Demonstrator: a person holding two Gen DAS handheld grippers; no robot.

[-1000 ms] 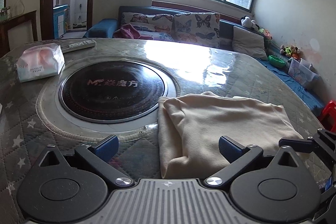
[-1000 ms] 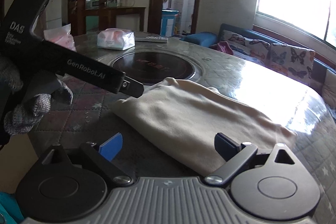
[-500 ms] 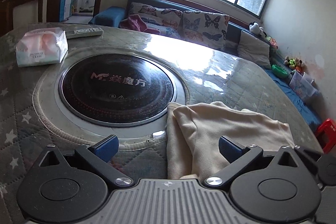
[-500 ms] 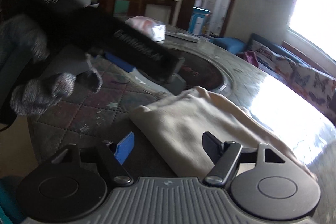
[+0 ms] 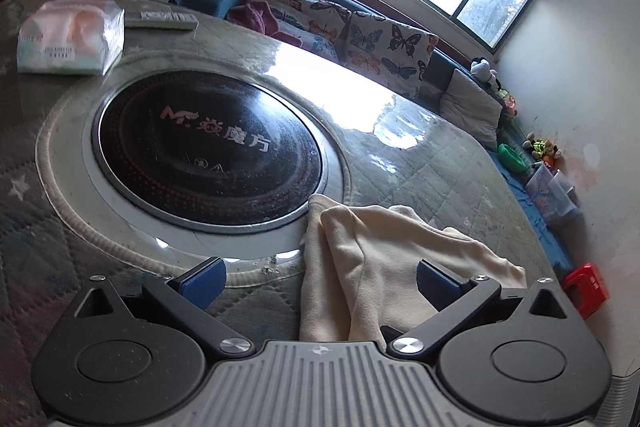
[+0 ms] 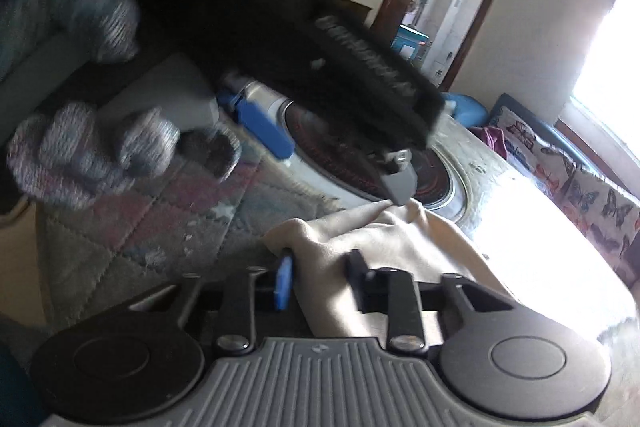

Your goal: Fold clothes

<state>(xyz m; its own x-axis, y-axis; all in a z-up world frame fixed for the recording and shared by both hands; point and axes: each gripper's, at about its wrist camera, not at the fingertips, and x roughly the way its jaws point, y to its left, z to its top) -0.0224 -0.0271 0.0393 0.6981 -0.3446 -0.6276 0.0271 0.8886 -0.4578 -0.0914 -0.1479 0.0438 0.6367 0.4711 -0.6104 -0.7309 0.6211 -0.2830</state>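
Cream garment (image 5: pixel 384 267): on table (image 5: pixel 432 179) beside hotplate, part-folded, further folds pending. Right claw (image 6: pixel 320 279): jaws just closing, clenched on near fabric edge. Left claw (image 5: pixel 320 275): released, fabric between pads.

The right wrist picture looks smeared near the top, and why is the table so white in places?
Right wrist view: the left tool and gloved hand are motion-blurred; window glare bleaches the table. Left wrist view: sharp, with the same glare on the table and fisheye bending at the edges.

A cream garment (image 5: pixel 384 259) lies on a grey star-quilted table cover (image 5: pixel 36 195) near butterfly-print cushions (image 5: pixel 384 43).
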